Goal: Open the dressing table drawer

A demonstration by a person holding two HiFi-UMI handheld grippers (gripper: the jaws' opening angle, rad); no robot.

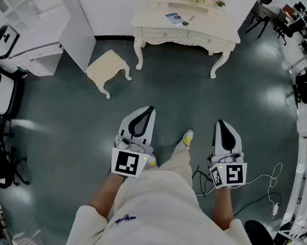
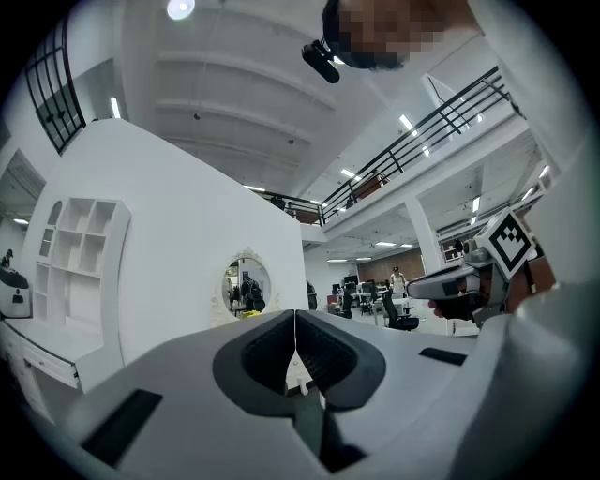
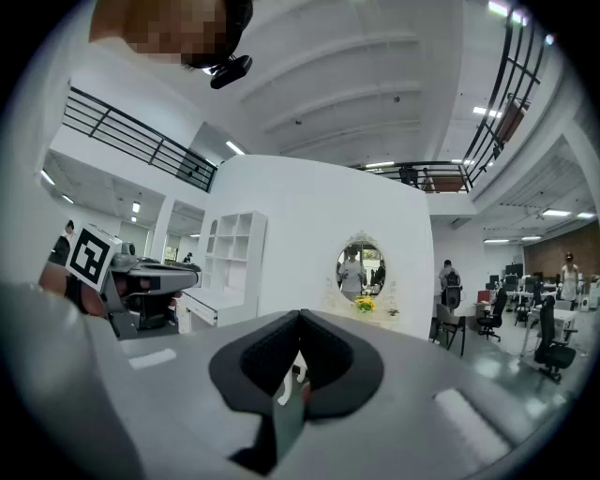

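Standing at the upper middle of the head view, the dressing table (image 1: 188, 25) has its drawers (image 1: 166, 36) flush and shut, so I judge nothing is done: approach, grip and pull all remain. The left gripper (image 1: 149, 110) and right gripper (image 1: 221, 123) sit low in the frame, well apart from it, jaws pressed together on nothing. Their handles are too small to see, and the table's back is cut off at the top edge.

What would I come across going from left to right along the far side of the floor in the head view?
white shelving desk → cream stool → dressing table
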